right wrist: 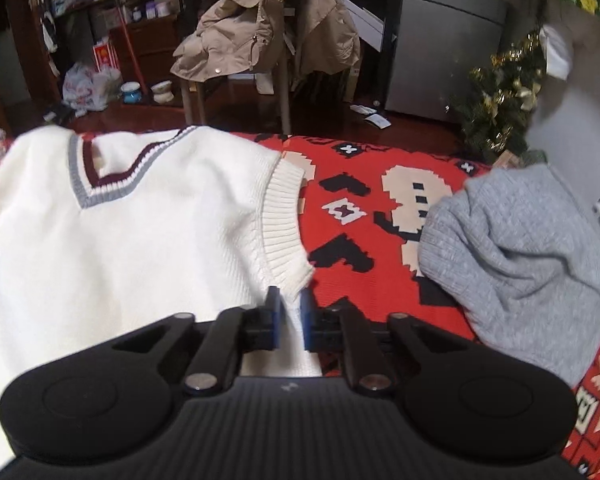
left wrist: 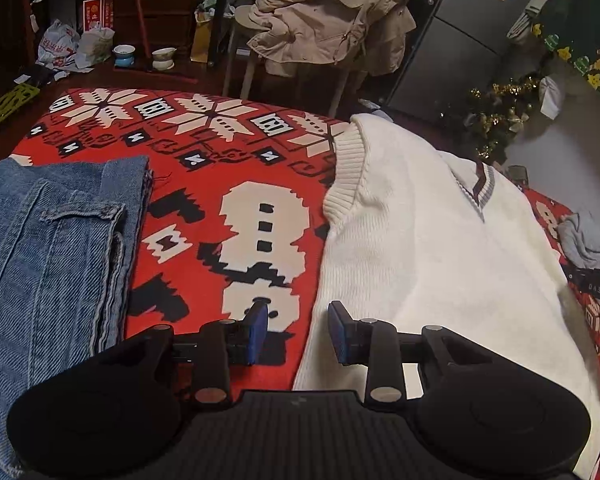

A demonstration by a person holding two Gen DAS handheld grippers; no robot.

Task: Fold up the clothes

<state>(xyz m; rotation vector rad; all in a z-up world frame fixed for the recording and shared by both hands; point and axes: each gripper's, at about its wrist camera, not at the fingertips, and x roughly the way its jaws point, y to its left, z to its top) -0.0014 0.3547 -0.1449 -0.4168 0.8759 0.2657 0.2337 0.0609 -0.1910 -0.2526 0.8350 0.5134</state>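
A white vest point(right wrist: 140, 248) lies flat, face up, across the middle of a red patterned blanket point(left wrist: 228, 184), its V-neck toward the far edge. Folded jeans point(left wrist: 56, 240) sit along the blanket's left side and a crumpled grey sweater point(right wrist: 520, 256) on the right.

The right gripper point(right wrist: 290, 312) has its jaws pinched on the vest's side edge just below the ribbed armhole. The left gripper point(left wrist: 298, 332) hovers over the opposite side edge, jaws apart and empty.

To fold well, the left should likely bite the matching point on its edge. Both sides can then lift together, keeping the knit taut and the hem square.
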